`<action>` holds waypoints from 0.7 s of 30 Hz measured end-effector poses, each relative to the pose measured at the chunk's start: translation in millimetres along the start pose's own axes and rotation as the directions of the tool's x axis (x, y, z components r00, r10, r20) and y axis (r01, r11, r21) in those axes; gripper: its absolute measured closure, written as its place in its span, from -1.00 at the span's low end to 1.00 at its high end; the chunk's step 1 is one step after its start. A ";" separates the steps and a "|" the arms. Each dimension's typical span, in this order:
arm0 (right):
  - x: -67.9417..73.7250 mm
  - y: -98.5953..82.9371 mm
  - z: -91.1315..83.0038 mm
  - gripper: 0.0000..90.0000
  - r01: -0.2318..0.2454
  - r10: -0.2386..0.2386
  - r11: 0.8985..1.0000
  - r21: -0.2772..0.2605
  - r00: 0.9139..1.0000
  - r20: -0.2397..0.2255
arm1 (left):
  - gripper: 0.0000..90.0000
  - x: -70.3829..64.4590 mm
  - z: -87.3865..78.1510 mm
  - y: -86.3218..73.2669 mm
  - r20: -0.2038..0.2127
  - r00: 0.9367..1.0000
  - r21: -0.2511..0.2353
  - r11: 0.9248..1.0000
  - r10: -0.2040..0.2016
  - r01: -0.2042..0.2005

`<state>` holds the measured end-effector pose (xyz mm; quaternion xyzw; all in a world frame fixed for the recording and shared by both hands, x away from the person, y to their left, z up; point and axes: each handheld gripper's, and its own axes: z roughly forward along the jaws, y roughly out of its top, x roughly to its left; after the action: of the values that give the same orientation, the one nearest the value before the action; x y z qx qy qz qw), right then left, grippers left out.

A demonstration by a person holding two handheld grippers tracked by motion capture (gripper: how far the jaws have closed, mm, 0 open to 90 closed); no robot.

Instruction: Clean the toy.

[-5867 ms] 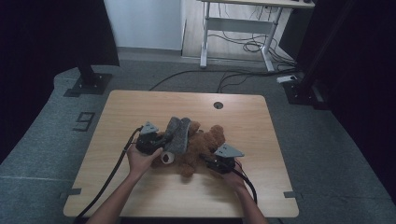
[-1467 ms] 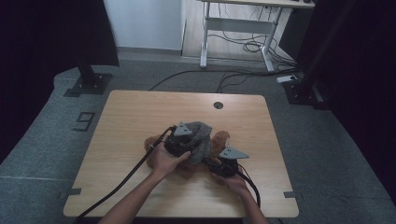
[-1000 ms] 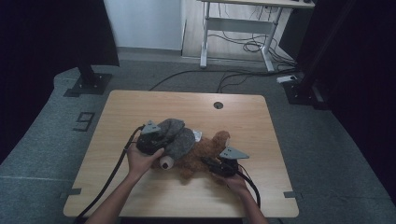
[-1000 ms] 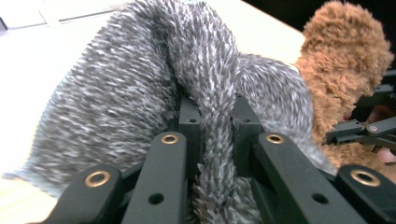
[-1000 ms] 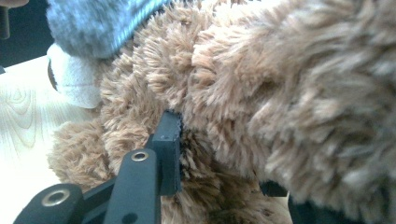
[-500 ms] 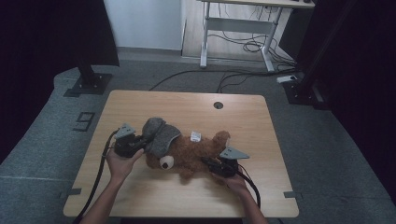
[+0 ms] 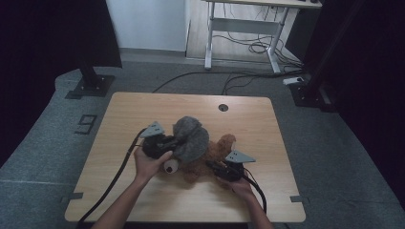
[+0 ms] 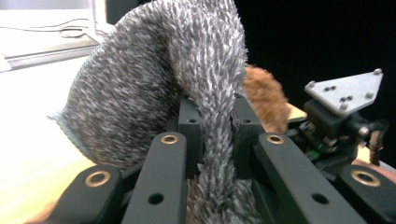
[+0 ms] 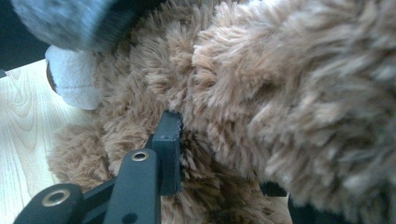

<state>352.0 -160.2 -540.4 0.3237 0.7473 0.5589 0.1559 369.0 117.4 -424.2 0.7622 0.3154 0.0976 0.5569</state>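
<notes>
A brown teddy bear (image 7: pixel 210 157) lies near the middle of the wooden table (image 7: pixel 124 114). The left gripper (image 8: pixel 212 135) pinches a fold of grey knitted cloth (image 8: pixel 154 70) draped over the bear's head; the right gripper (image 9: pixel 219 149) is clamped into the bear's fur.

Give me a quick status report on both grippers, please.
Left gripper shut on fuzzy grey knitted cloth. Right gripper in brown plush teddy bear. Nothing blocking.

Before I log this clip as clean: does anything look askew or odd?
Yes: the grey fuzzy garment sits bunched over the brown teddy bear rather than fitted. A fold is pinched in the left gripper; the right gripper is buried in fur.
</notes>
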 end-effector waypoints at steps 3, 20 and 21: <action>-0.2 0.0 -0.1 0.30 0.001 -0.001 1.000 0.000 1.000 0.000 | 0.75 -9.3 22.0 7.8 0.021 1.000 0.025 1.000 0.012 -0.012; -1.0 -0.9 0.9 0.30 0.002 -0.002 1.000 0.013 1.000 0.008 | 0.74 -29.4 79.0 -12.9 0.072 0.996 0.198 0.978 0.047 -0.060; -1.0 -0.9 0.9 0.30 0.002 -0.002 1.000 0.013 1.000 0.008 | 0.74 -29.1 78.0 -12.6 0.065 0.996 0.201 0.977 0.054 -0.066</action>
<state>353.0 -160.4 -541.6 0.3261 0.7508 0.5524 0.1574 380.5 41.1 -457.9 0.8268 0.2840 0.0588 0.4820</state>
